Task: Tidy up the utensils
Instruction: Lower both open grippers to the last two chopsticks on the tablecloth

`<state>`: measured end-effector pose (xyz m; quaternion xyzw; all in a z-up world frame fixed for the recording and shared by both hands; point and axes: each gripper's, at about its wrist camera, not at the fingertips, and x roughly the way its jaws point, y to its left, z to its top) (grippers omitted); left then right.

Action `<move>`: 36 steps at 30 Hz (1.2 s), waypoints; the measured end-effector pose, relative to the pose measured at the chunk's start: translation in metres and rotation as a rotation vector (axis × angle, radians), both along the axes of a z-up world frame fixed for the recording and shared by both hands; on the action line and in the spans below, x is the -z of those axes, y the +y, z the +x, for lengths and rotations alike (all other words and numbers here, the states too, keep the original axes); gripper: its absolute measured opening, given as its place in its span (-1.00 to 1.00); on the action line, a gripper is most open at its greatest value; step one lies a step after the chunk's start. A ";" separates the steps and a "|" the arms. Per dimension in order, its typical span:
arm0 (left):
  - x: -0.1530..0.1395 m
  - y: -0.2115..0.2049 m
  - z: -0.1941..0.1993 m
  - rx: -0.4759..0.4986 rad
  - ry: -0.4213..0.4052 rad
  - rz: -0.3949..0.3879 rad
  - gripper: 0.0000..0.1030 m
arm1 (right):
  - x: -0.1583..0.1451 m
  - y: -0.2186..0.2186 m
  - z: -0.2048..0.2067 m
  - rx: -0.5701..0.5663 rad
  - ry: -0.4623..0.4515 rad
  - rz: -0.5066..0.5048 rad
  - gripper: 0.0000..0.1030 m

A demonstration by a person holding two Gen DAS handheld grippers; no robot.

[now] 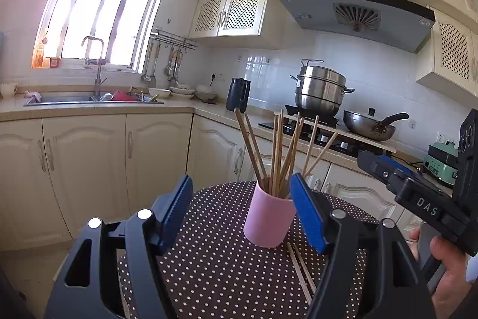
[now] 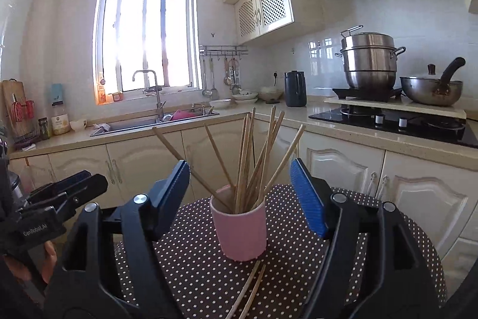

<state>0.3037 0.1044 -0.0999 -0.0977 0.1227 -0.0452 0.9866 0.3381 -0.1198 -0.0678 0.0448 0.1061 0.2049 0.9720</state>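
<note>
left wrist view, pink cup [image 1: 267,221] of chopsticks [image 1: 279,151] ahead between wide-open, empty fingers [image 1: 307,213], right fingers [image 2: 307,201] likewise

Pink cup [image 1: 266,219] — brown, white-dotted tablecloth [image 1: 215,265] — blue-padded tongs [image 1: 242,214].

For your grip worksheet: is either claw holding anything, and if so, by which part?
Nothing is held. Left claw and right claw both stand open, with the cup of chopsticks beyond them, untouched.

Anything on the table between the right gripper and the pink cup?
Yes. In the right wrist view, two loose chopsticks lie on the dotted cloth between the open right gripper and the pink cup.
</note>
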 end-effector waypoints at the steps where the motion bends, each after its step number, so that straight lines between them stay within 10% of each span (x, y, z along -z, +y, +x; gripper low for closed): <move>1: 0.005 0.001 -0.002 0.011 0.008 -0.014 0.29 | 0.005 -0.001 -0.002 -0.004 0.023 0.008 0.36; 20: 0.062 0.008 0.003 -0.060 -0.016 -0.159 0.29 | 0.080 -0.035 -0.009 0.121 0.202 0.111 0.39; 36: 0.068 -0.044 0.029 0.066 0.234 0.053 0.29 | 0.076 -0.005 -0.002 0.046 0.296 -0.041 0.39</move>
